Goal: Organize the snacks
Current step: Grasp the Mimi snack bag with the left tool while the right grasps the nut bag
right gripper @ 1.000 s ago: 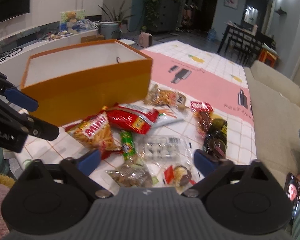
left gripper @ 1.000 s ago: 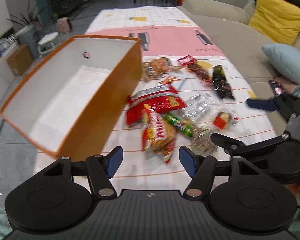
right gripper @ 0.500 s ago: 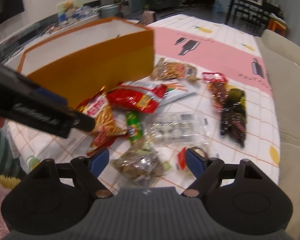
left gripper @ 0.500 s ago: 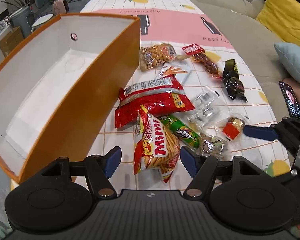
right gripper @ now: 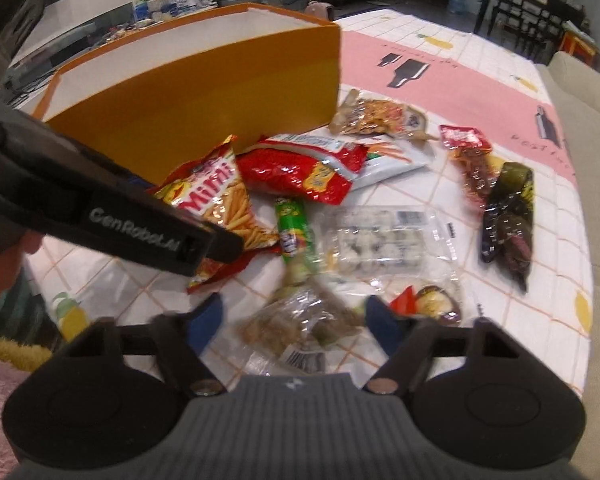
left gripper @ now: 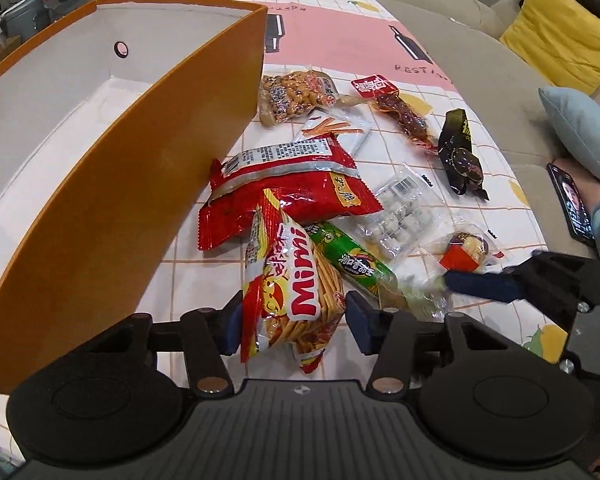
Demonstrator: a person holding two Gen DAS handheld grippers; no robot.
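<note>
A pile of snacks lies on the checked tablecloth beside an orange box (left gripper: 139,184) with a white inside. My left gripper (left gripper: 294,322) is low over a "Mimi" stick-snack bag (left gripper: 300,280). Its jaws are closing with the bag's near end between the blue pads, which sit at the bag's edges. My right gripper (right gripper: 295,320) is closing around a clear bag of brown snacks (right gripper: 300,320), its pads just beside it. The left gripper's finger (right gripper: 147,224) crosses the Mimi bag (right gripper: 219,200) in the right wrist view.
Beside these lie a red bag (left gripper: 295,188), a green tube (left gripper: 352,260), a clear tray pack (left gripper: 400,216), a dark packet (left gripper: 462,156) and a small cake packet (left gripper: 466,250). A phone (left gripper: 572,204) lies at the table's right edge, by a sofa with a yellow cushion (left gripper: 560,48).
Both grippers have come down toward the snacks and their jaws have narrowed. The Mimi bag now sits between the left pads, and the clear bag between the right pads.
</note>
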